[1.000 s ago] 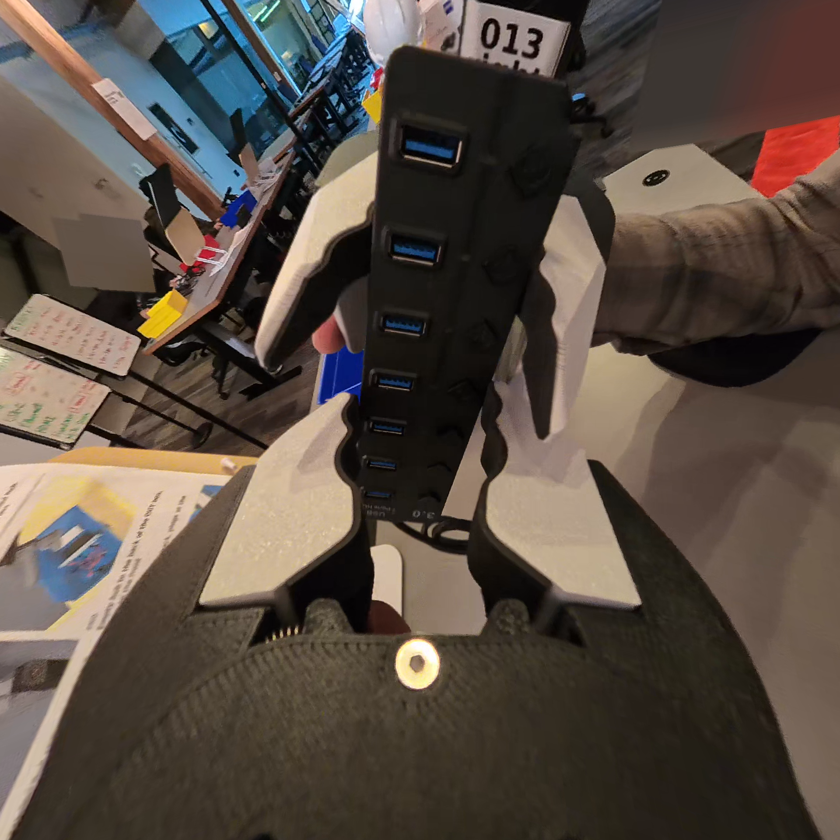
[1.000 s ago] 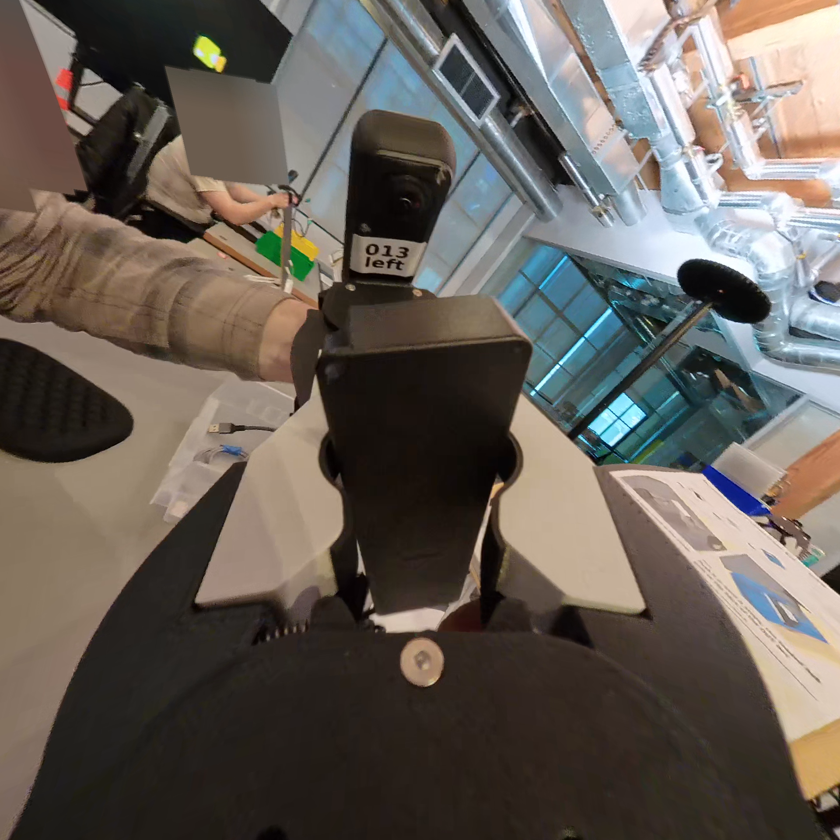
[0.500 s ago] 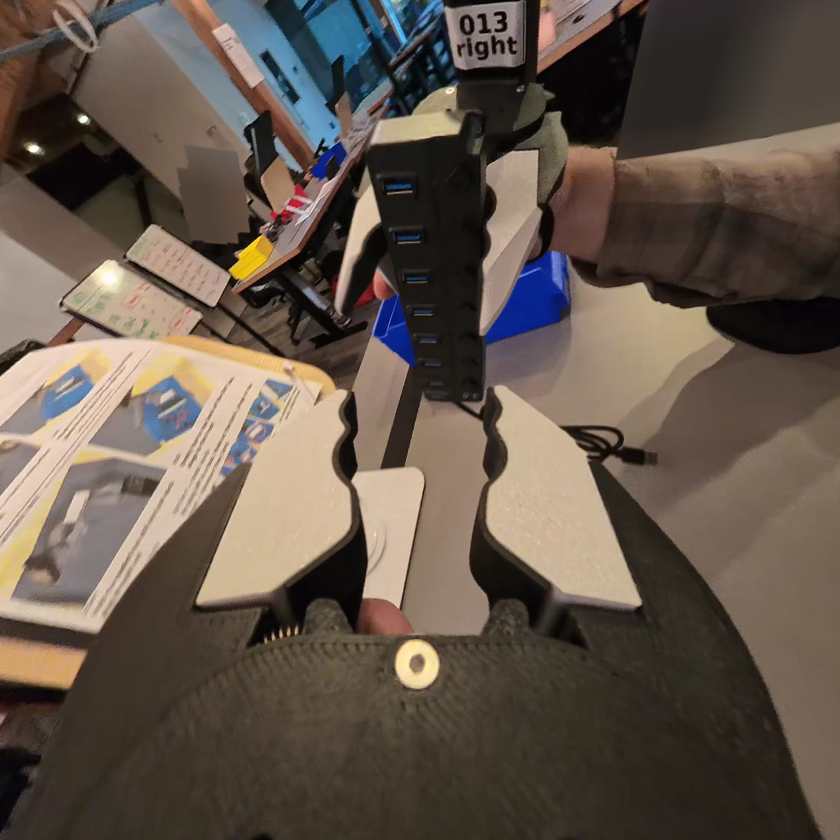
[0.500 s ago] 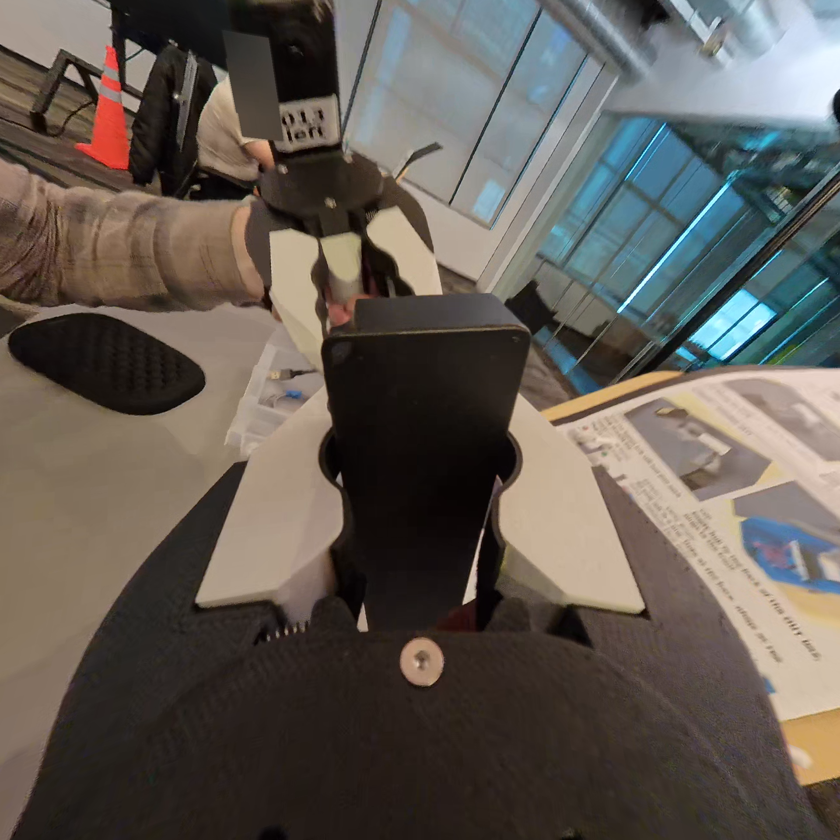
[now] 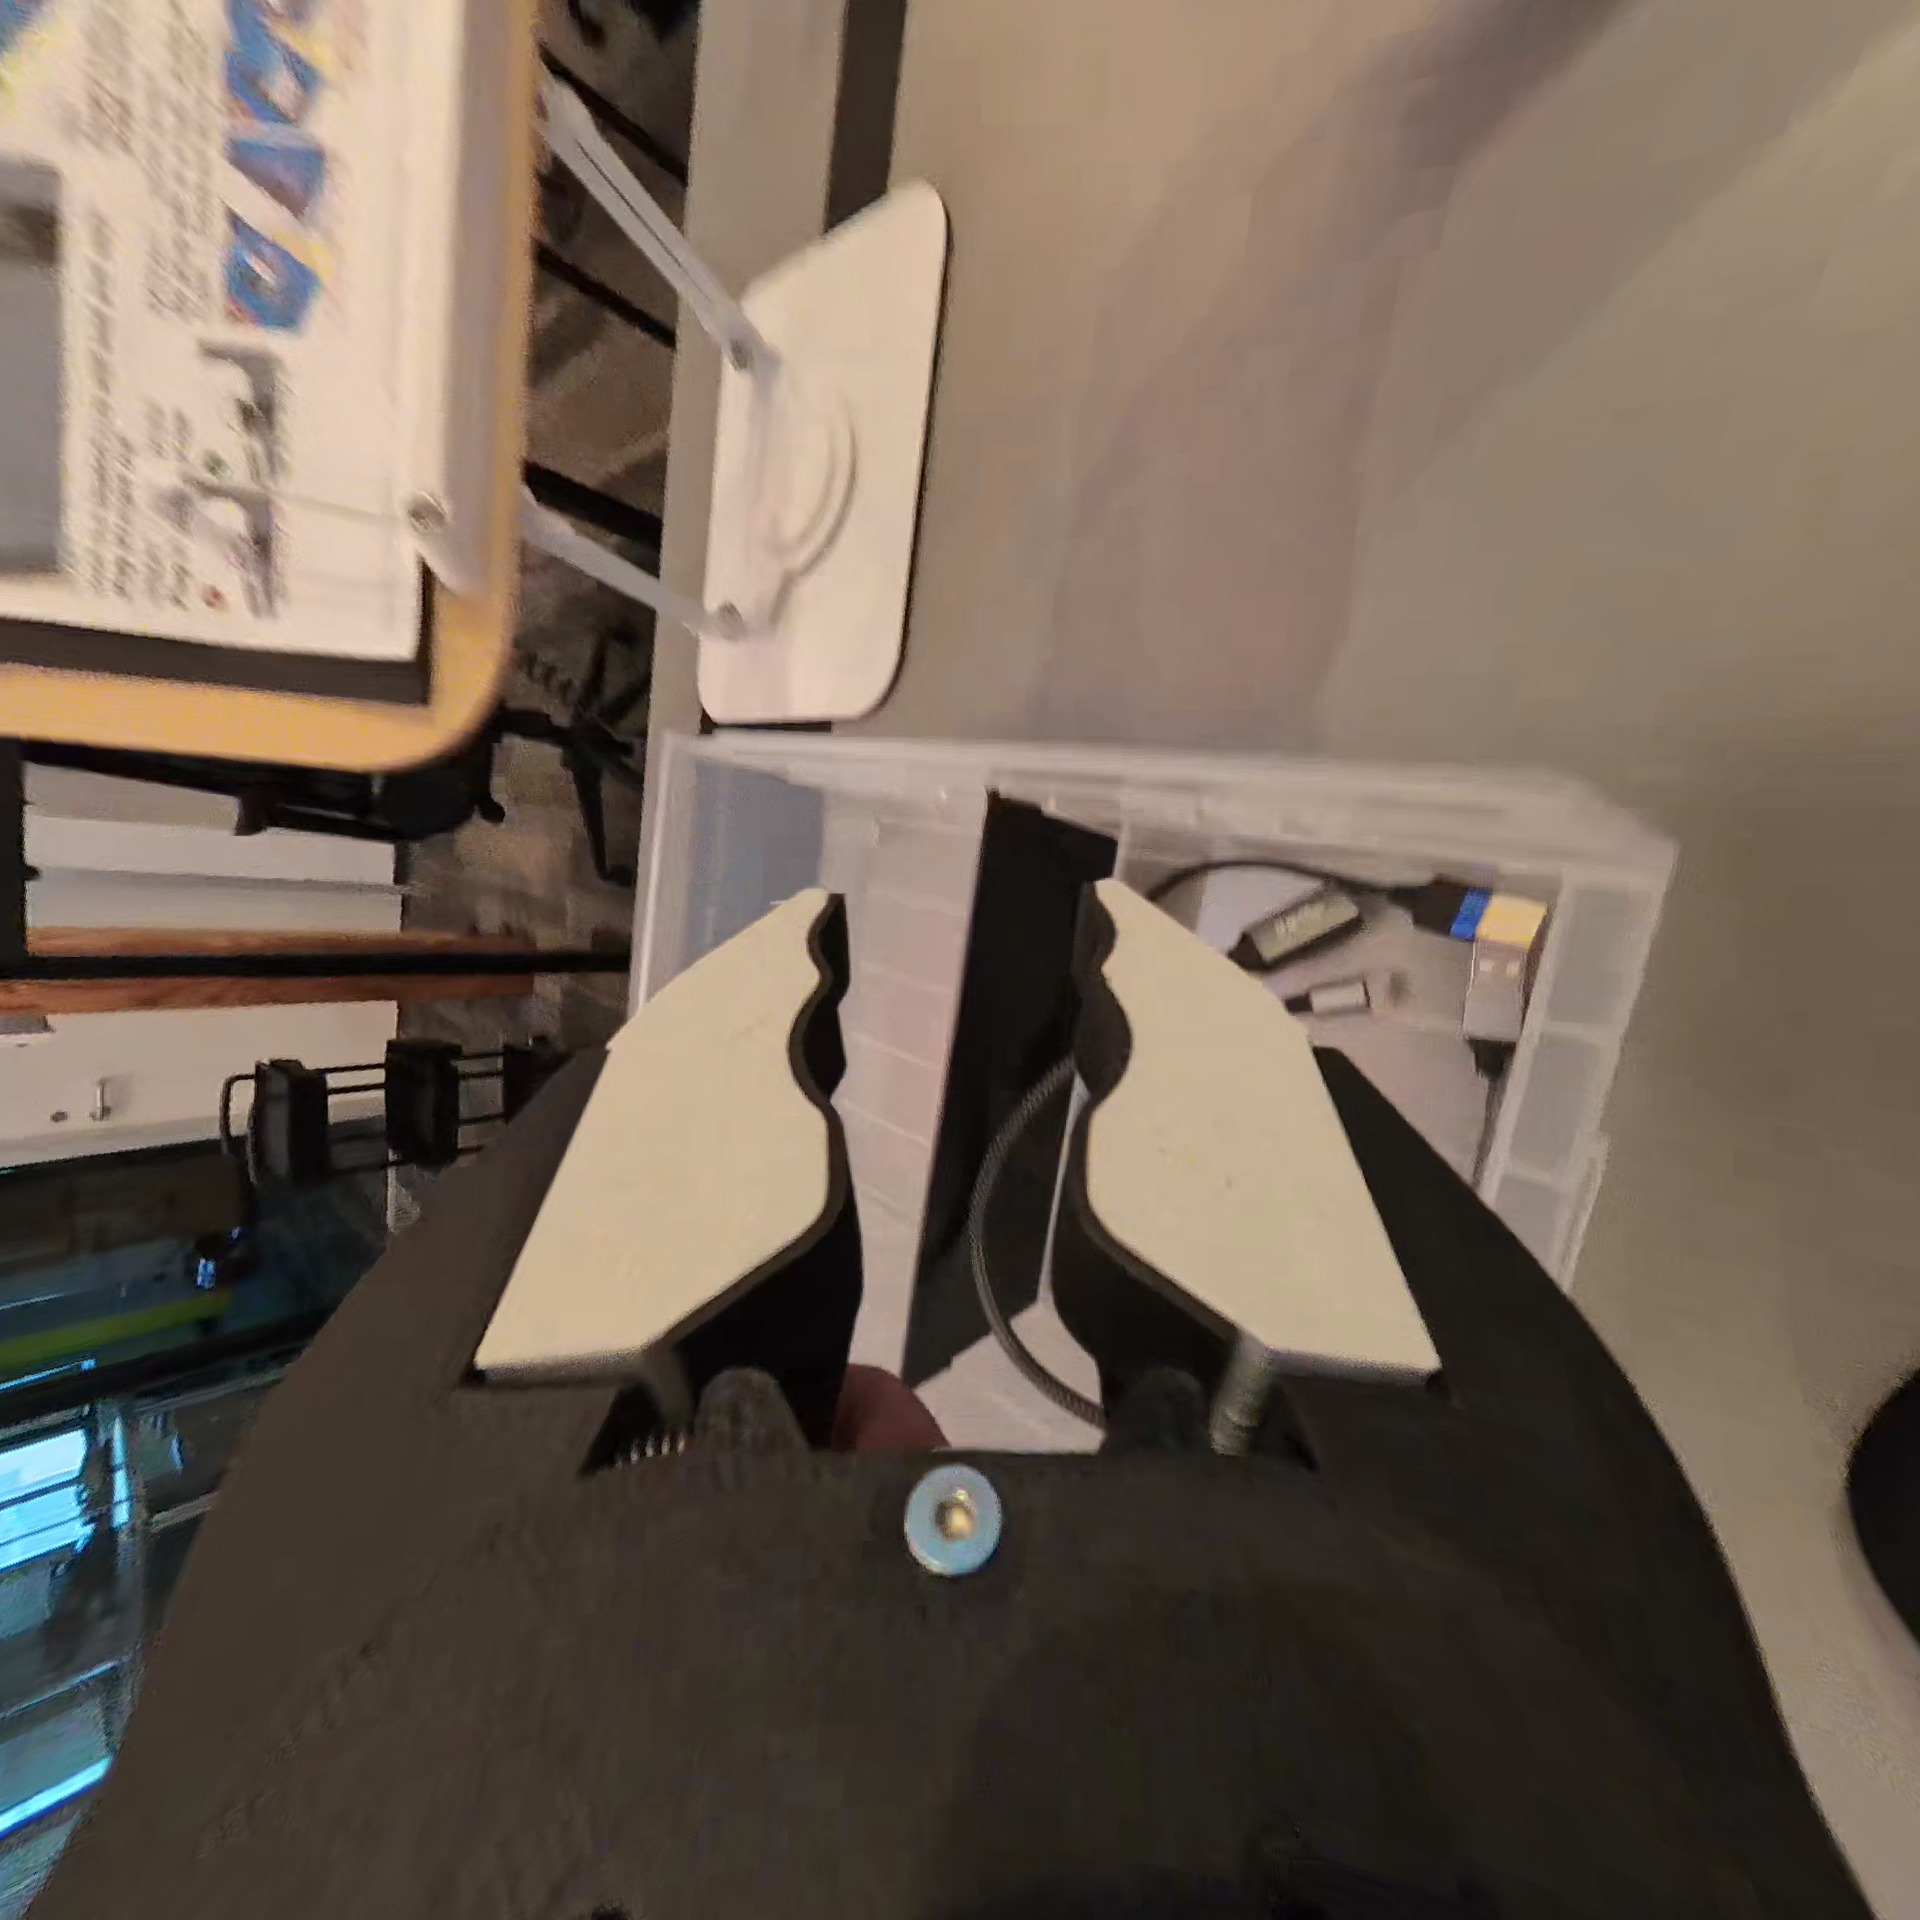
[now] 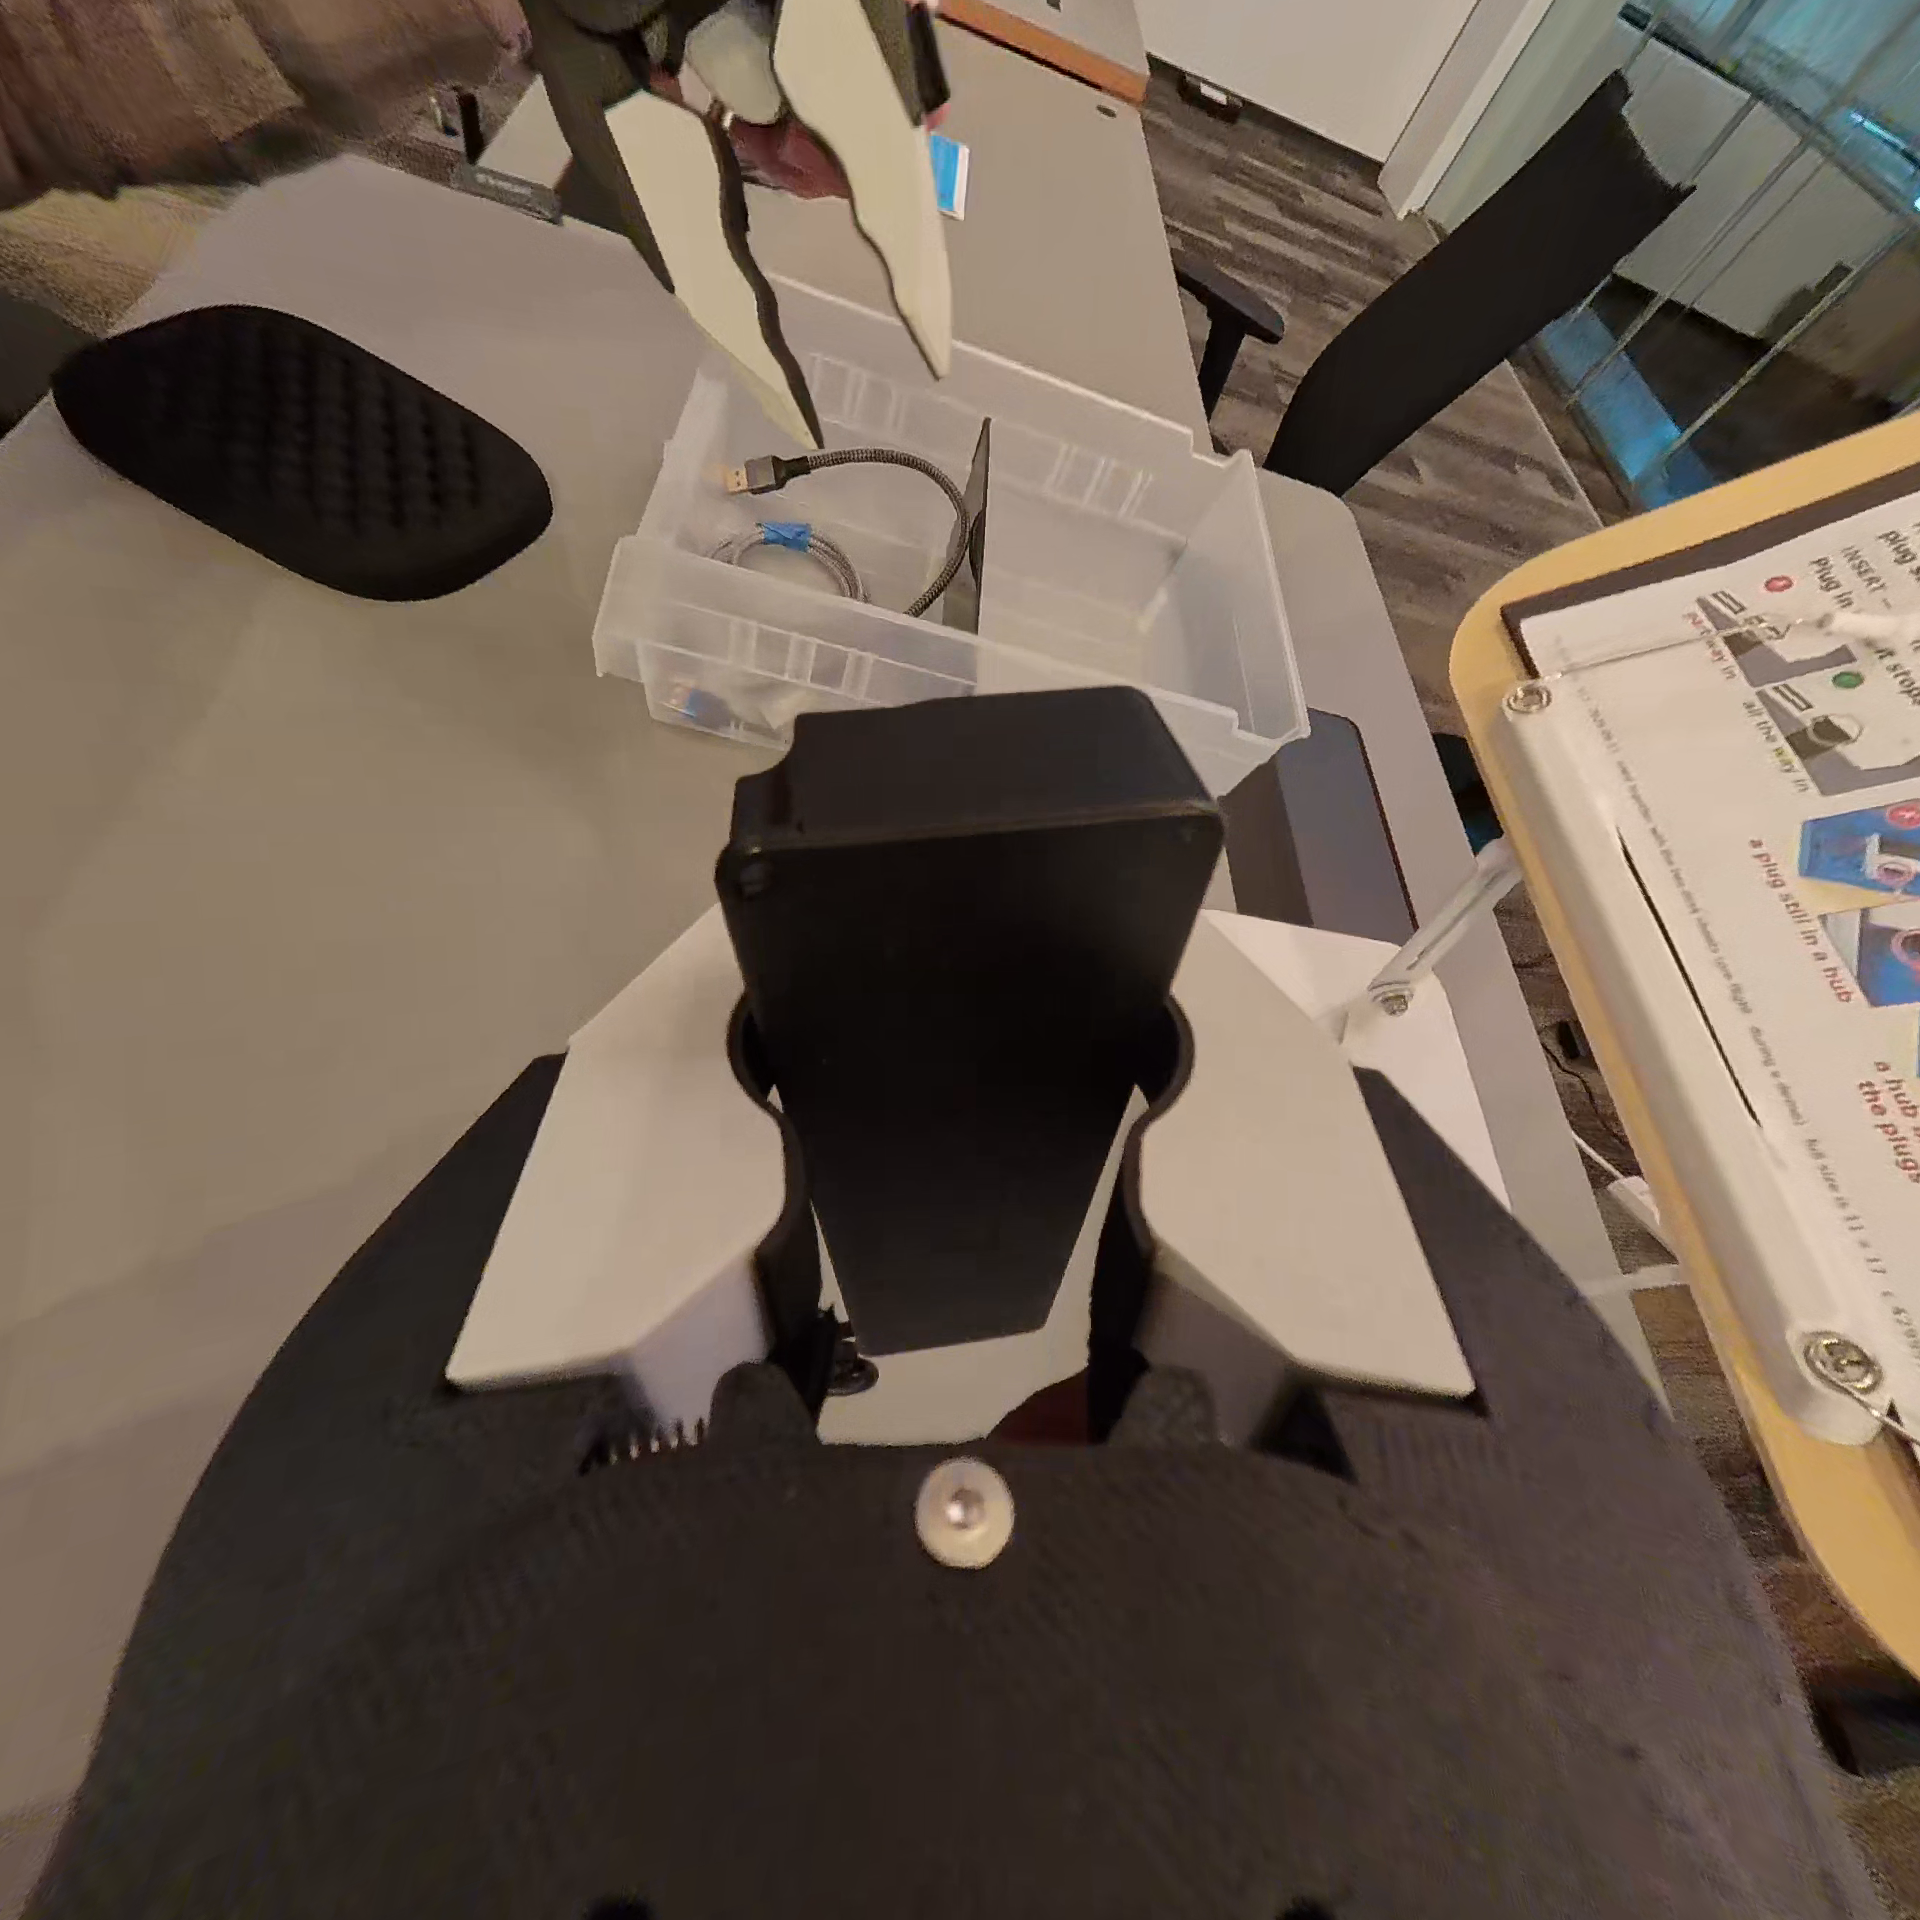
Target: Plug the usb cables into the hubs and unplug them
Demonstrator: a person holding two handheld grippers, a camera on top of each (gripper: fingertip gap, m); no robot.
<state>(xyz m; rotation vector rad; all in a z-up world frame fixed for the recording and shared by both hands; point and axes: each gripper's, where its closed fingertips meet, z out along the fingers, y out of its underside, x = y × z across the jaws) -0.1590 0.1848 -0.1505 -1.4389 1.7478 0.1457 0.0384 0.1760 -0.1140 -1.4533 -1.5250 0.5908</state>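
Note:
My right gripper (image 6: 966, 935) is shut on a black USB hub (image 6: 966, 883), which stands up between its white fingers with its plain back toward the camera. My left gripper (image 5: 961, 914) is open and empty. It hangs over a clear plastic bin (image 5: 1558, 1039) and points down into it. In the right wrist view the left gripper (image 6: 871, 400) hovers just above the bin (image 6: 1226, 623), one fingertip close to the plug of a braided USB cable (image 6: 883, 468). That cable (image 5: 1013, 1174) runs over the bin's black divider (image 5: 1018, 987). More USB plugs (image 5: 1496, 935) lie in the bin.
A black wrist rest (image 6: 291, 447) lies on the grey table left of the bin. A wooden board with an instruction sheet (image 6: 1766, 831) stands at the right on a white stand (image 5: 821, 457). A black chair (image 6: 1455, 291) is behind the table. Some 20 cm of space lies between my two pairs of fingers.
My left gripper has swung away from the hub and down over the clear bin, still open. My right gripper has tilted down toward the table, still holding the hub.

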